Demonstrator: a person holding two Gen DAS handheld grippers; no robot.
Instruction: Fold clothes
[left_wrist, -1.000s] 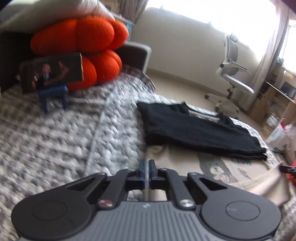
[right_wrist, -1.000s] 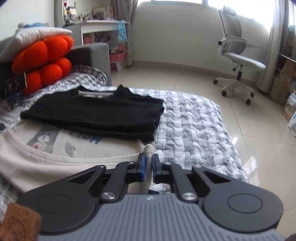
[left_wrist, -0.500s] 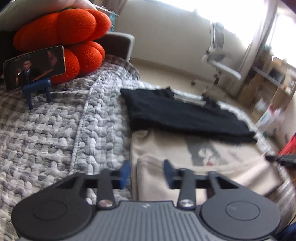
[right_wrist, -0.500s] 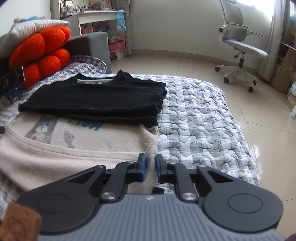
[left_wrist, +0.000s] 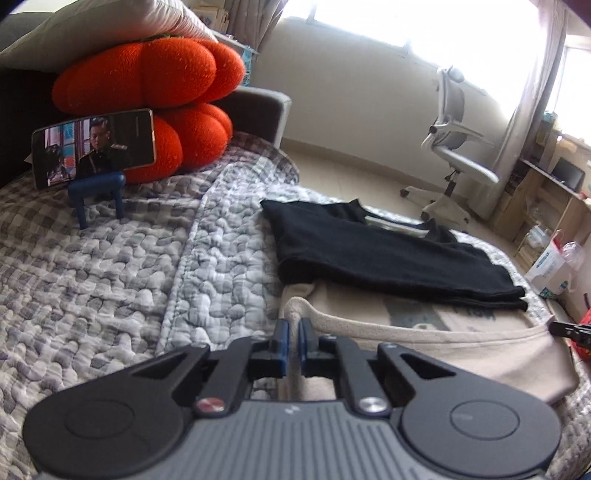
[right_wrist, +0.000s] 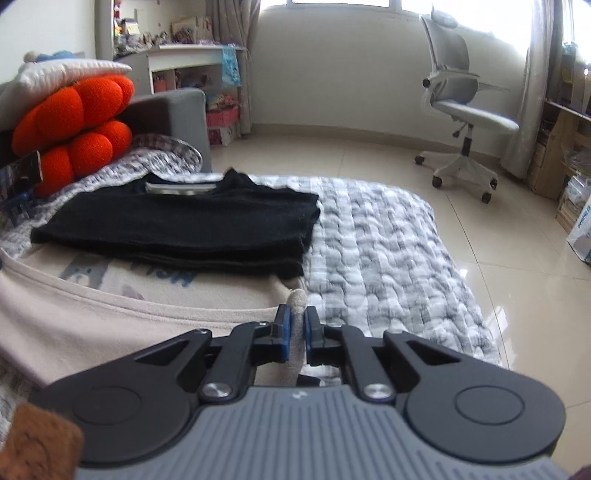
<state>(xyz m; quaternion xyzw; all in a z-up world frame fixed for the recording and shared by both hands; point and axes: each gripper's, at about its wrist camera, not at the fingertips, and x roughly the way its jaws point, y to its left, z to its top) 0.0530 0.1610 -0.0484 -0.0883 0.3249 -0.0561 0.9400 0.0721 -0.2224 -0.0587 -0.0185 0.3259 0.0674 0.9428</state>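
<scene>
Beige printed shirt (left_wrist: 436, 347) lies across the lower centre of both views on the grey quilted bedspread (left_wrist: 110, 280), and I have its near edge pinched at both ends: my left gripper (left_wrist: 291, 338) and my right gripper (right_wrist: 297, 328) are each clamped on a fold of it. Behind it, overlapping its far edge, lies a folded black garment (right_wrist: 177, 229), with orange cushions (left_wrist: 147, 74) and a propped phone (left_wrist: 92, 146) at upper left.

Blown-out window (left_wrist: 424, 22) glare, soft fisheye-warped edges.
</scene>
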